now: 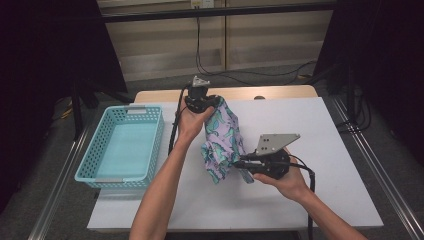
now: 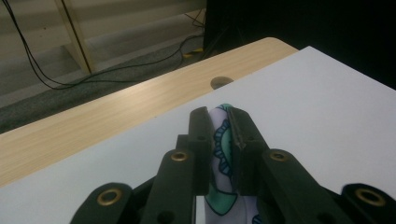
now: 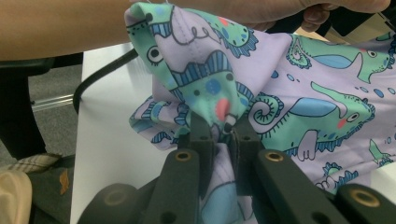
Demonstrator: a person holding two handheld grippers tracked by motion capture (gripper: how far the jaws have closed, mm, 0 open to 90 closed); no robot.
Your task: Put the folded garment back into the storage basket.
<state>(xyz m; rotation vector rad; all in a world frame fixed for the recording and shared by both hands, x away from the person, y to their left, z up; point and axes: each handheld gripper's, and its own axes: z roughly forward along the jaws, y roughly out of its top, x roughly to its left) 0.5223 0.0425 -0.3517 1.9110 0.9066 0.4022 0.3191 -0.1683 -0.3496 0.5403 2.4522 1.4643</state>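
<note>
A lilac cloth [image 1: 223, 137] printed with green and blue sea creatures hangs bunched above the white surface [image 1: 330, 135], lifted at 2 places. Its upper end is pinched at the far side, where a narrow fold [image 2: 223, 140] stands between black fingers [image 2: 201, 135]. Its lower part is gathered into a puckered peak [image 3: 219, 100], and the loose bottom edge droops near the surface.
</note>
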